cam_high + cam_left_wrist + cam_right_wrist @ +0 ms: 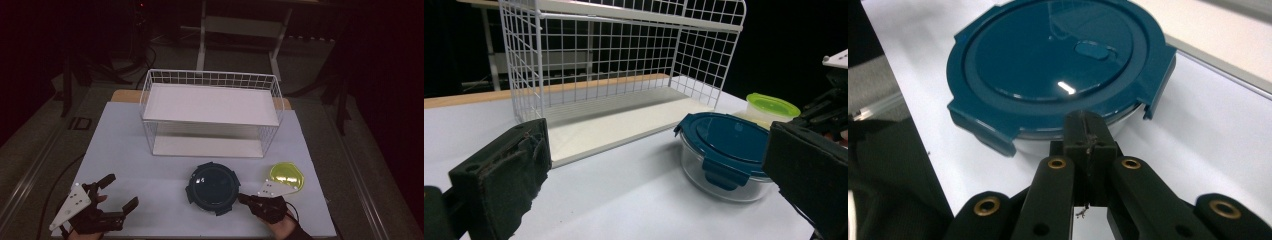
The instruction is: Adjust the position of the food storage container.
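At blue-lidded container [1058,65] | right tool [1087,131] closed, seemingly touching | left tool [644,175] wide open

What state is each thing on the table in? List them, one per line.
Blue-lidded container: lid on, clips down, upright on the table.
Green-lidded container: lid on, upright, apart from the blue one.
Wire shelf rack: upright, both shelves bare.
Left gripper: jaws wide open, holding nothing.
Right gripper: jaws shut, tips at the blue container's rim, gripping nothing.
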`<state>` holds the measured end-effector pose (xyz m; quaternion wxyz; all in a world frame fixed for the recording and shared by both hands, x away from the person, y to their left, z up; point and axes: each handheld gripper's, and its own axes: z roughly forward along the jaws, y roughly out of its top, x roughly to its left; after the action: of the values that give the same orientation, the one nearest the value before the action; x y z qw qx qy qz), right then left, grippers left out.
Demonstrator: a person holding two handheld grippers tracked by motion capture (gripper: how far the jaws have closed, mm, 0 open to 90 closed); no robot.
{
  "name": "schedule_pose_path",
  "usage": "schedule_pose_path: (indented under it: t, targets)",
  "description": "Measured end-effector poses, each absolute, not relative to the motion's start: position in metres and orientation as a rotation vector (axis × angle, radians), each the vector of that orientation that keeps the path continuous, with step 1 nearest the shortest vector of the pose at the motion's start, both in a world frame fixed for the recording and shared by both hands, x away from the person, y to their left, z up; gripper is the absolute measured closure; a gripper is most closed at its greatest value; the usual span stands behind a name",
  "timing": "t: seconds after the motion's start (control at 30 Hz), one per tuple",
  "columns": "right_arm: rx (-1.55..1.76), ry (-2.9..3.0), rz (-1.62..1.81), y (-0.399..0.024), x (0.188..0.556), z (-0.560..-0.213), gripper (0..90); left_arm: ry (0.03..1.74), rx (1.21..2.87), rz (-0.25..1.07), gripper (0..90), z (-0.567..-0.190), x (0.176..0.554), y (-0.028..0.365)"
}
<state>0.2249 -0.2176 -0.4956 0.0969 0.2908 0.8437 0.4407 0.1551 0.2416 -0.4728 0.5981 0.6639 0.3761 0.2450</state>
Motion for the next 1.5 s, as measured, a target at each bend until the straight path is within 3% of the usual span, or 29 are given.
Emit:
schedule_pose_path:
  t: [0.7,0.87,1.1,1.5]
  targets:
    - [0.745,2.603,1.399,-0.167,0.232,-0.495,90.0,0.861,1.555,0.555,0.0,-0.473,0.155,0.239]
    - [0.863,2.486,1.362,-0.177,0.247,-0.487,90.0,0.861,1.555,0.547,0.0,-0.475,0.155,0.239]
    - [0.975,2.47,1.268,-0.181,0.264,-0.501,90.0,0.854,1.574,0.527,0.0,-0.477,0.156,0.236]
    - [0.97,2.495,1.323,-0.171,0.266,-0.502,90.0,0.839,1.595,0.506,0.0,-0.478,0.156,0.23]
